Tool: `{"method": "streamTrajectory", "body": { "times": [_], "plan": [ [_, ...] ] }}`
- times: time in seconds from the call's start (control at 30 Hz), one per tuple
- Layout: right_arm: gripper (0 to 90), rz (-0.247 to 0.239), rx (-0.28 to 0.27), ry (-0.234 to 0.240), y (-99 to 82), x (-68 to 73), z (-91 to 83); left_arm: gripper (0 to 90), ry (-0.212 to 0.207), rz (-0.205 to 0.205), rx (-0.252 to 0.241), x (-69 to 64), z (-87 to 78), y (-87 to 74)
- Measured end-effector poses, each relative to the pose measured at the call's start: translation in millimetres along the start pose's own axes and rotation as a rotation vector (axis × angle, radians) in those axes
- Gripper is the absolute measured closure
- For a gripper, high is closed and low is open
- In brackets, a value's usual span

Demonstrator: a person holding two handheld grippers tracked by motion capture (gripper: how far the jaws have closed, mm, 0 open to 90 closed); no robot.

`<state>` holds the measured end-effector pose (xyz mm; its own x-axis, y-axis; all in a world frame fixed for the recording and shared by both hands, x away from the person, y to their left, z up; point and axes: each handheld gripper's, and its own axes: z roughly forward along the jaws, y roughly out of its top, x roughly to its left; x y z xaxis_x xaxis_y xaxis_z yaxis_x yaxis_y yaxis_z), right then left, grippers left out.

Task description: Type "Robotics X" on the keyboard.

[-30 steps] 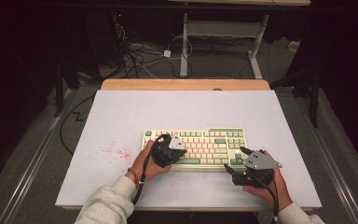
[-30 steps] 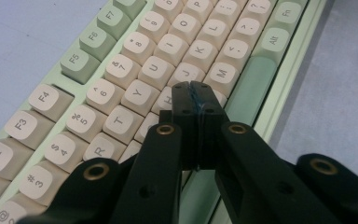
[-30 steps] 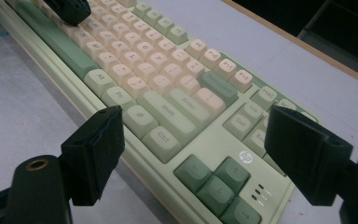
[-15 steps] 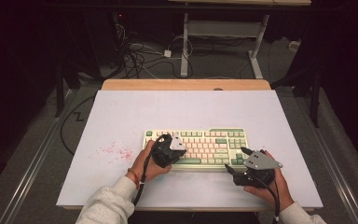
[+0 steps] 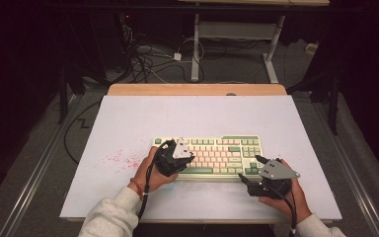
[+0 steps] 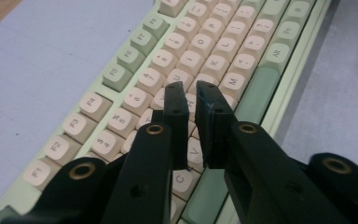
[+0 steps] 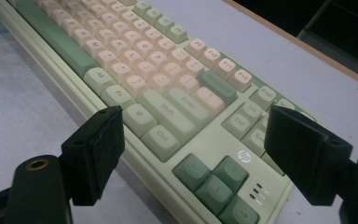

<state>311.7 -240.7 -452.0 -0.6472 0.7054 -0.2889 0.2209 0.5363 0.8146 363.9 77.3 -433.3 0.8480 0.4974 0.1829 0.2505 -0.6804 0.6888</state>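
a green and cream keyboard lies on a pale table, a bit below the middle of the high view. some small red marks dot the table to the left of it.

the left gripper sits over the left part of the keyboard in the high view, held in the person's left hand. in the left gripper view its two black jaws are almost together, with just a thin gap between them. nothing is in that gap. the tips are low over the cream letter keys in the middle of the frame. i cannot tell if they touch a key.

the right gripper is at the lower right of the high view, just by the right end of the keyboard, held in the right hand. in the right gripper view its jaws are wide apart, one at the lower left of the frame and one at the right. they hold nothing. between them you see the arrow keys and the shift key.

a wood strip runs along the far edge of the table, and cables lie on the dark floor past it.
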Motion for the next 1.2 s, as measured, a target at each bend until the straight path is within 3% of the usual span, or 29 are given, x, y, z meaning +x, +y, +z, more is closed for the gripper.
{"method": "streamTrajectory", "body": {
  "times": [0.1,0.2,0.4,0.7,0.83,1.2],
  "plan": [
    [20.3,0.001,-0.001,0.001,0.0,-0.1,0.1,79.0,0.007,-0.002,-0.018,1.0,-3.4,-1.7],
    [20.3,-0.002,0.000,0.001,0.0,-0.3,0.1,72.5,0.030,0.010,-0.024,0.7,-5.4,-3.2],
    [20.3,-0.001,-0.002,0.000,0.0,-0.6,-0.4,55.2,0.036,0.021,-0.049,2.1,-10.9,-7.3],
    [20.3,0.002,-0.002,0.001,0.3,-0.4,-0.1,26.6,0.115,0.019,-0.092,0.4,-19.9,-16.5],
    [20.3,0.002,-0.006,0.001,0.6,-0.5,-0.3,20.4,0.133,0.021,-0.108,2.0,-25.5,-22.5],
    [20.3,0.000,-0.002,0.006,0.6,-0.5,0.1,18.3,0.184,0.039,-0.100,1.9,-36.1,-39.9]
  ]
}}
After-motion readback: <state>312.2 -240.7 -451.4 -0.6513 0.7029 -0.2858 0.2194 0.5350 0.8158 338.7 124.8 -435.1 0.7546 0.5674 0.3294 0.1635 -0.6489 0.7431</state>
